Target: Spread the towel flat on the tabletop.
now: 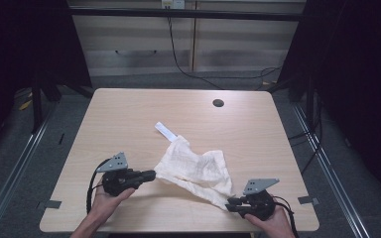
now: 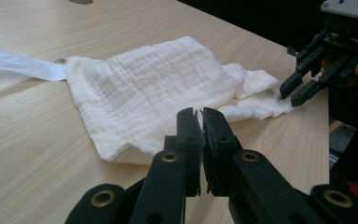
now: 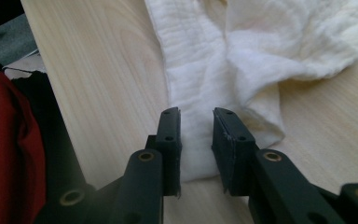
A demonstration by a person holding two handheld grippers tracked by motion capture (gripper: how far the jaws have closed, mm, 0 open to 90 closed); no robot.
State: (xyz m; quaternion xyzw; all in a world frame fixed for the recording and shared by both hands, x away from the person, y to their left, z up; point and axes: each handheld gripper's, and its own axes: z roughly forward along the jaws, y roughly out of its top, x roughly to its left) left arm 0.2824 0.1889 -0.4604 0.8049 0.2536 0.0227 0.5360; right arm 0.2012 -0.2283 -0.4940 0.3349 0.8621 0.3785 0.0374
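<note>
A crumpled white muslin cloth [image 1: 193,166] lies flat on the wooden table [image 1: 129,114], with a white strap [image 1: 166,133] trailing from its far corner. My left gripper [image 1: 154,174] rests at the cloth's left corner. In the left gripper view its jaws [image 2: 200,114] stand almost together over the cloth's near edge [image 2: 144,88], and I see nothing pinched between them. My right gripper [image 1: 229,203] is at the cloth's front right corner. In the right gripper view it stands open [image 3: 196,114], one jaw on each side of a narrow strip of cloth [image 3: 242,51].
A round cable hole [image 1: 218,103] sits near the table's far edge. The front table edge runs just behind both hands. Red clothing [image 3: 9,154] shows beyond that edge. Cabinets and cables stand behind the table.
</note>
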